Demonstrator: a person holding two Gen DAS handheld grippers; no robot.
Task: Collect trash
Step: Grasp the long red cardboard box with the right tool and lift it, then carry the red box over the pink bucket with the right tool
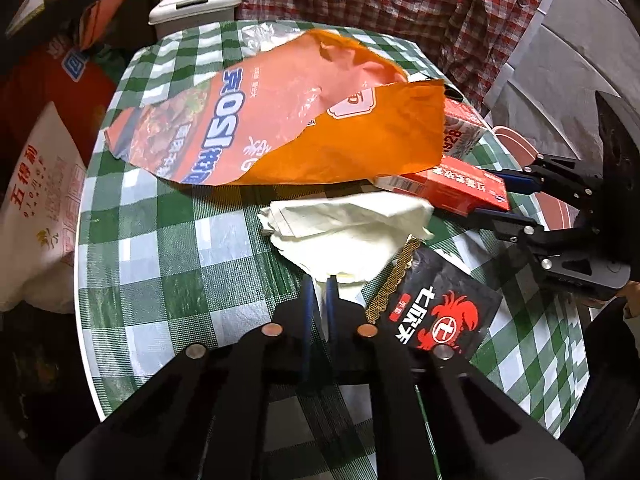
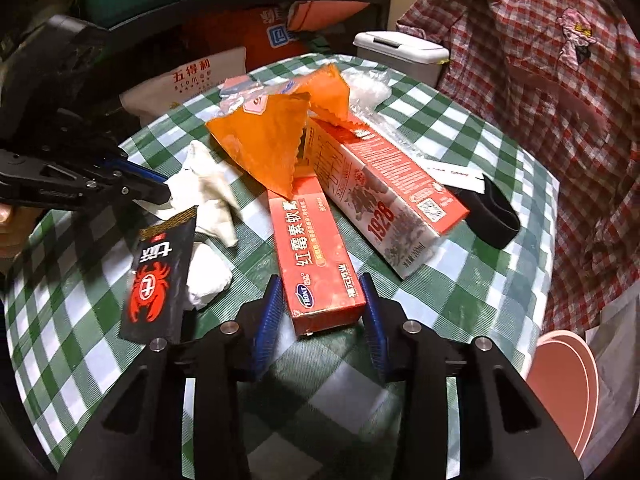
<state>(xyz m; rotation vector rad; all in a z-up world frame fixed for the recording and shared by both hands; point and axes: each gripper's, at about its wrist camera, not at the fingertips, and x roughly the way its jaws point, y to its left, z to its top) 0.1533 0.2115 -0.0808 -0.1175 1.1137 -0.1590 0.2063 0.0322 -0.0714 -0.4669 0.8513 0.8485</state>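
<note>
My left gripper is shut on a crumpled white tissue, pinching its near end over the checked table. The tissue also shows in the right wrist view, with the left gripper at its edge. My right gripper is open, its blue pads on either side of the near end of a red ointment box, which lies flat. The jaws stand apart from the box sides. A torn orange snack bag lies behind the tissue. A black crab-print packet lies right of my left gripper.
A red-and-white 1928 carton lies beside the ointment box. A black band and clear plastic wrap sit further back. A white lidded bin stands behind the table. A pink round object is at the right edge.
</note>
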